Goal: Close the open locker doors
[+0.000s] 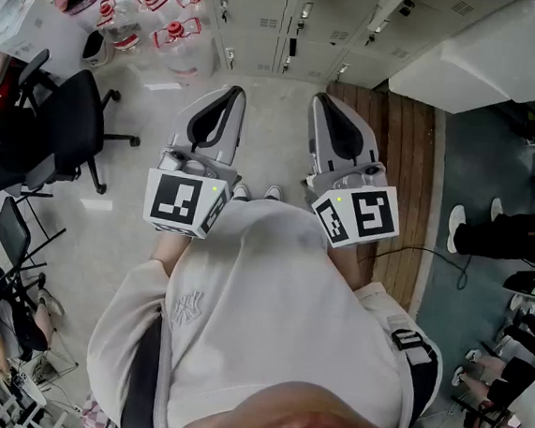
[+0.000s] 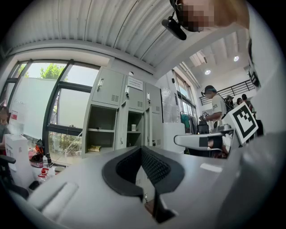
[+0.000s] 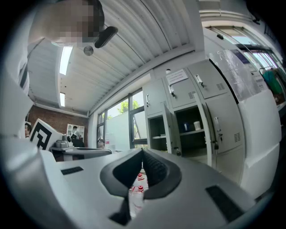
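Holds left gripper (image 1: 232, 97) and right gripper (image 1: 322, 105) side by side, both pressed together on nothing. Puts lockers (image 1: 267, 20) at 12 o'clock in head view, doors unclear; bares open compartments (image 2: 102, 129) at 9 o'clock in left gripper view, 3 o'clock in right gripper view.

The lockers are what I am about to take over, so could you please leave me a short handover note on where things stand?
Left gripper: shut, holding nothing, held in front of the chest.
Right gripper: shut, holding nothing, alongside the left.
Lockers: ahead across the floor, neither gripper touching them. Two stand open side by side, the left open locker and the right open locker. The doors above are closed.
Done: no door closed yet.
Left: walk up and swing both open doors shut, probably one per gripper.
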